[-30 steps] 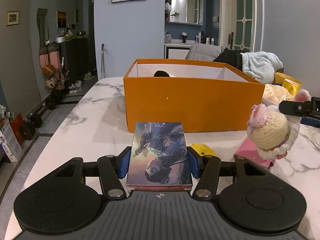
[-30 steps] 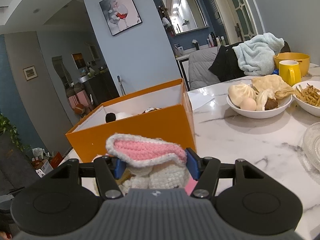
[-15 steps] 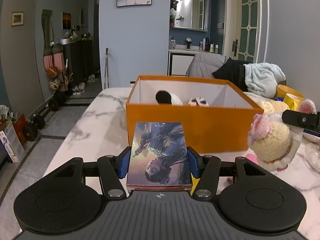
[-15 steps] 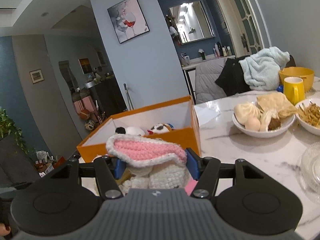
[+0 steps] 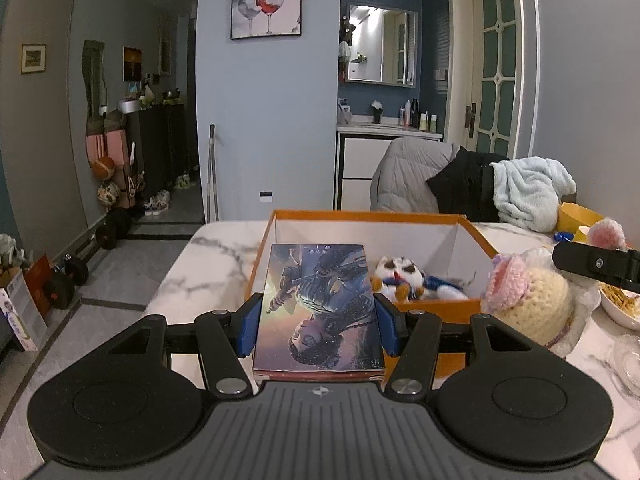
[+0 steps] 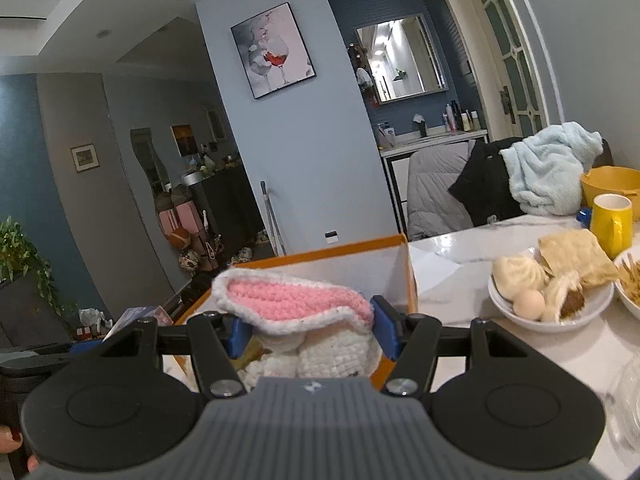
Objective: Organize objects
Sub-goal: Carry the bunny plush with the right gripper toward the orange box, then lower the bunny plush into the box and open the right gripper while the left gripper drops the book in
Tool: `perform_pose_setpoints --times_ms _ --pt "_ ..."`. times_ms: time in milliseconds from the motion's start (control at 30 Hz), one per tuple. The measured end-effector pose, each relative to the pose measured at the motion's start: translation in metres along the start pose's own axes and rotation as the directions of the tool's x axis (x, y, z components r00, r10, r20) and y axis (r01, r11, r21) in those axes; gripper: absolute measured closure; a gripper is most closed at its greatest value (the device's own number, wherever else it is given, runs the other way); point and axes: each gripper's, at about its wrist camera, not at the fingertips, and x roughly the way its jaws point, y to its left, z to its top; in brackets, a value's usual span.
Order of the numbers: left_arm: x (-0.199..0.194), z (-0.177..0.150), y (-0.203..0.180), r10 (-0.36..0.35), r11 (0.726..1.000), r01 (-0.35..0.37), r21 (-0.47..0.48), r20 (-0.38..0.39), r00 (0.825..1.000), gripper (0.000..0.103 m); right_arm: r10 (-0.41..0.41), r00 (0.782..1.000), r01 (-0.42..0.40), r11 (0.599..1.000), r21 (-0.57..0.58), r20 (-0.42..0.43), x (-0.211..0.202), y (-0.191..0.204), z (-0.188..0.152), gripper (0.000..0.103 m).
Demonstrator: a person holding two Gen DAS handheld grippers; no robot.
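My left gripper [image 5: 318,330] is shut on a flat book [image 5: 318,308] with an illustrated blue cover, held above the near wall of the orange box [image 5: 440,306]. Inside the box lies a small plush toy [image 5: 404,278]. My right gripper [image 6: 306,330] is shut on a crocheted white bunny with a pink ear [image 6: 296,302]; the same crocheted bunny [image 5: 532,300] shows at the right of the left wrist view, beside the box. In the right wrist view the orange box [image 6: 360,246] lies just ahead and below the bunny, and the book [image 6: 136,318] peeks in at the left.
The marble table [image 6: 460,252] carries a white bowl of buns [image 6: 548,314], a yellow mug [image 6: 612,216], a yellow bowl [image 6: 612,184] and a glass dish [image 6: 628,400] on the right. A chair draped with clothes and a blue towel [image 5: 528,192] stands behind the box.
Both grippers have risen with their loads, so the box's inside and the plush toy in it have come into view. Both grips are unchanged.
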Motion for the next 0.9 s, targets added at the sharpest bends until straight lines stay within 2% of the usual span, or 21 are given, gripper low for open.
perform_pose_setpoints --times_ms 433,667,900 --pt "0.057 0.04 -0.003 0.033 0.999 -0.033 0.0 0.002 0.999 0.037 -0.011 1.0 0.011 1.0 -0.021 -0.006 0.064 0.0 0.043 0.04" --pt "0.096 0.045 0.003 0.026 0.999 -0.028 -0.025 -0.059 0.998 0.037 -0.049 0.998 0.048 0.998 -0.042 -0.032 0.116 -0.002 0.053 0.04" --pt "0.123 0.034 0.002 0.007 1.0 -0.011 -0.025 -0.132 0.991 0.037 -0.076 0.992 0.072 0.996 -0.044 -0.103 0.156 -0.011 0.039 0.04"
